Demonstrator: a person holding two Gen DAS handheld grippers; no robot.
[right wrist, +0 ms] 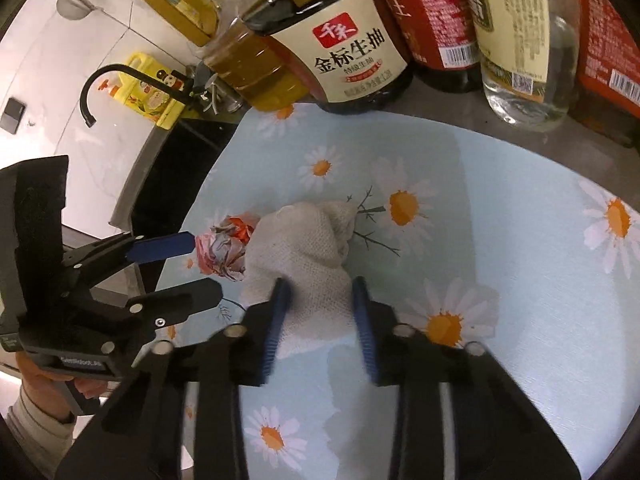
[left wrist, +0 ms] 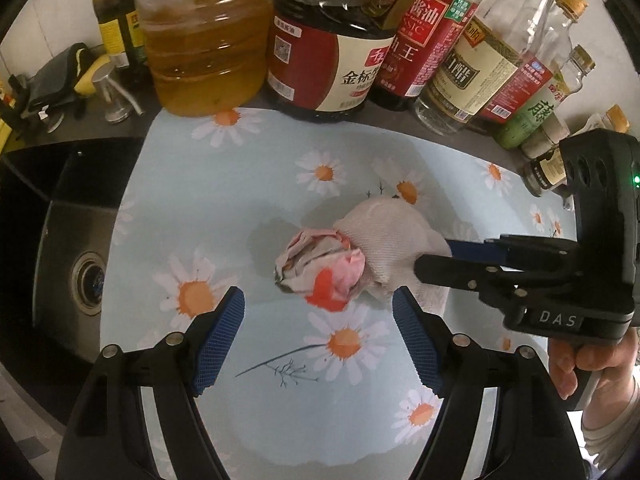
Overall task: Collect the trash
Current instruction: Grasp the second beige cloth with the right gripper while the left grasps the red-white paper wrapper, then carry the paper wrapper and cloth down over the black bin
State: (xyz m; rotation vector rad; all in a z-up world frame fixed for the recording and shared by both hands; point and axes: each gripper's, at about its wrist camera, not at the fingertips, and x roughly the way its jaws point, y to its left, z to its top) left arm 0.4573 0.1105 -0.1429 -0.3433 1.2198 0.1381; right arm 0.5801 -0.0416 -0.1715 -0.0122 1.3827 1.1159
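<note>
- The crumpled wrapper [left wrist: 320, 268] lies on the daisy mat [left wrist: 224, 208], touching the white cloth [left wrist: 384, 236].
- Left gripper [left wrist: 319, 304]: jaws apart, empty, wrapper just ahead between the tips, so it is nearer.
- Right gripper [right wrist: 320, 300]: pinching the cloth, wrapper to its left.

I see both feeds evenly lit from overhead, with soft shadows falling on the daisy-print mat [left wrist: 280, 184]. Fisheye bending curves the bottles [left wrist: 472, 60] outward and blackens the corners. My right gripper [right wrist: 320, 292] arms look motion-smeared; the tiled wall [right wrist: 80, 52] glares pale.
</note>
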